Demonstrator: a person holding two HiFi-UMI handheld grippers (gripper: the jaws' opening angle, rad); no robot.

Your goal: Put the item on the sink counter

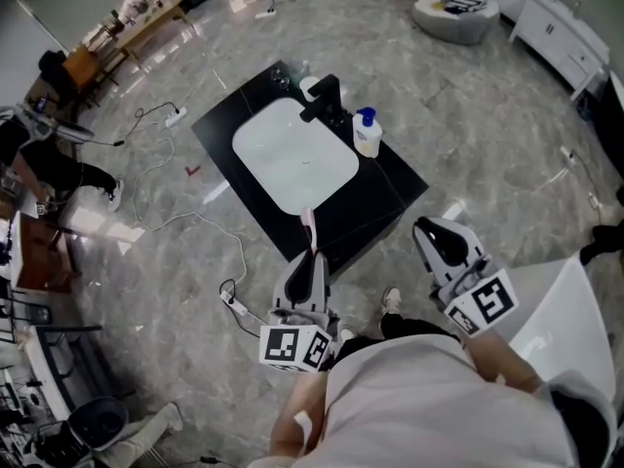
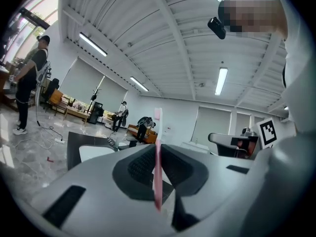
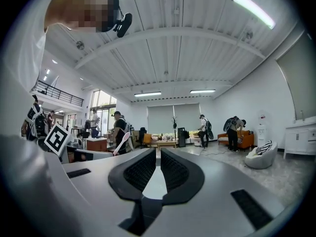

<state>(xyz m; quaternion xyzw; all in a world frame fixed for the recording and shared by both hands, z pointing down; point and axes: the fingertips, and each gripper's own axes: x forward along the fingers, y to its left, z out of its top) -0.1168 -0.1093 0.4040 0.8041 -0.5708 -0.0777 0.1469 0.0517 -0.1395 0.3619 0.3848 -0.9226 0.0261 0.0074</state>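
Note:
A pink toothbrush [image 1: 310, 228] stands upright in my left gripper [image 1: 312, 259], which is shut on its handle, just in front of the near edge of the black sink counter [image 1: 380, 195]. In the left gripper view the toothbrush [image 2: 157, 147] rises between the jaws of my left gripper [image 2: 158, 179], bristle head on top. The counter has a white basin [image 1: 294, 158], a black faucet [image 1: 326, 99] and a soap bottle [image 1: 367, 134]. My right gripper [image 1: 441, 241] hangs to the right of the counter's near corner, shut and empty; in its own view its jaws [image 3: 159, 157] meet with nothing between them.
Cables and a power strip [image 1: 232, 302] lie on the marble floor left of my feet. A white curved piece of furniture [image 1: 558, 305] stands at my right. A bean bag [image 1: 455, 12] and a white cabinet [image 1: 563, 33] are far behind the counter. People stand at the left.

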